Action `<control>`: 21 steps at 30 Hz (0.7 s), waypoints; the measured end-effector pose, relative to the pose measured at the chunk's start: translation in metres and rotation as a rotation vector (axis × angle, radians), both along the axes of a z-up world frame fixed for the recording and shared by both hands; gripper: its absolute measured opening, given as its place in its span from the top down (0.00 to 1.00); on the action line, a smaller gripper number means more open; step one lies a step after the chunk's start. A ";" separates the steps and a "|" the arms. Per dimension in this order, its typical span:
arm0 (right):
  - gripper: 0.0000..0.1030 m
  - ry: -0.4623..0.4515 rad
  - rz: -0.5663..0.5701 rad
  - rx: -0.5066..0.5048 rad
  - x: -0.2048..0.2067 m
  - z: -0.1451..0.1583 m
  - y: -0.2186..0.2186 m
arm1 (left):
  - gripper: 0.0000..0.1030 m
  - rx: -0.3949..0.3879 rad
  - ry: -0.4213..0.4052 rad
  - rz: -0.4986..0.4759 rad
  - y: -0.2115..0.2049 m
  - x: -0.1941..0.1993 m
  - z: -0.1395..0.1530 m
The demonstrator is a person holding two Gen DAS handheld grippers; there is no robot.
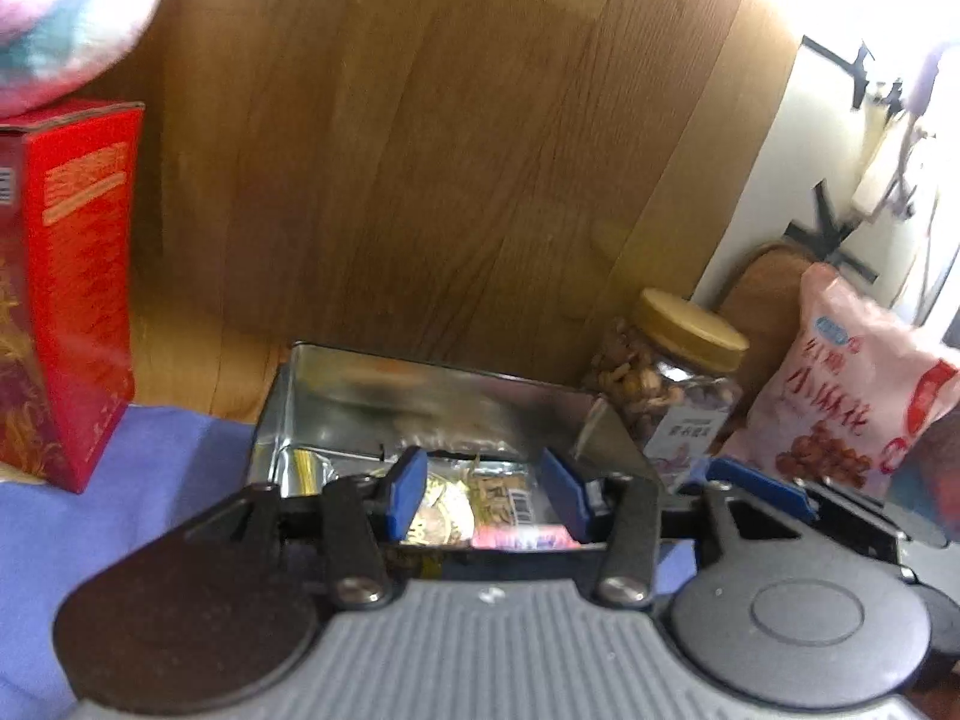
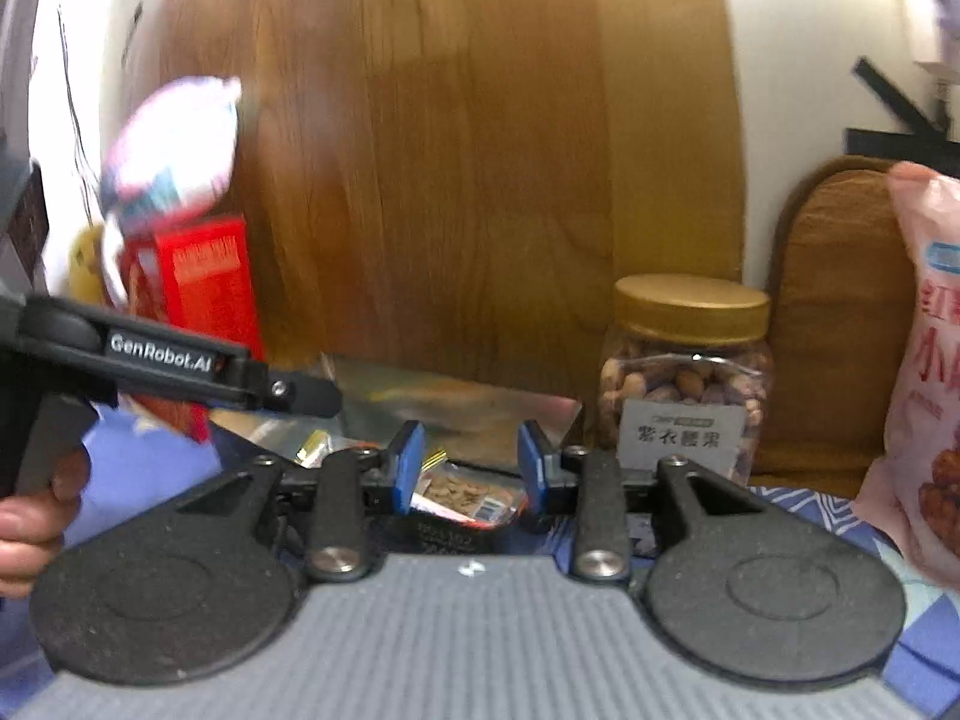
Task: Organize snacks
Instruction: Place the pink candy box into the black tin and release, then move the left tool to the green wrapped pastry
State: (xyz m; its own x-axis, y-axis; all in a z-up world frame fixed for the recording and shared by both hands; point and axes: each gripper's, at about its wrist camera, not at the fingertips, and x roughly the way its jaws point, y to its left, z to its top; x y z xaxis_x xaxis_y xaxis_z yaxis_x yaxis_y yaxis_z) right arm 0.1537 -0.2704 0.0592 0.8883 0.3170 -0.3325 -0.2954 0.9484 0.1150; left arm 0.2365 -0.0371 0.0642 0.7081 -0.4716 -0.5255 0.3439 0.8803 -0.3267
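An open silver metal tin (image 1: 336, 402) stands on the blue cloth and holds several small snack packets (image 1: 498, 498). My left gripper (image 1: 486, 489) is open, its blue fingertips just over the tin's near side, nothing between them. My right gripper (image 2: 471, 468) is open too, above the tin (image 2: 480, 402) and its packets (image 2: 462, 492), empty. The left gripper's body (image 2: 162, 360) shows in the right wrist view at the left.
A red box (image 1: 66, 294) stands left with a pale bag (image 1: 66, 18) above it. A gold-lidded nut jar (image 1: 672, 372) and a pink snack bag (image 1: 852, 384) stand right of the tin. A wooden panel (image 1: 420, 150) rises behind. A brown cushion (image 2: 834, 312) leans at right.
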 end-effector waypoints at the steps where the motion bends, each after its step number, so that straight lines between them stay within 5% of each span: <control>1: 0.62 -0.002 0.010 0.027 -0.009 0.001 -0.004 | 0.58 -0.011 -0.001 -0.003 0.005 -0.006 0.002; 4: 0.60 0.061 0.102 0.067 -0.029 -0.007 -0.003 | 0.58 -0.044 0.013 -0.015 0.020 -0.029 0.002; 10: 0.55 0.249 0.253 -0.061 -0.023 -0.047 0.043 | 0.58 -0.098 0.140 -0.046 0.018 -0.063 -0.023; 21: 0.53 0.277 0.265 -0.188 -0.055 -0.049 0.017 | 0.58 -0.096 0.209 -0.118 0.004 -0.106 -0.032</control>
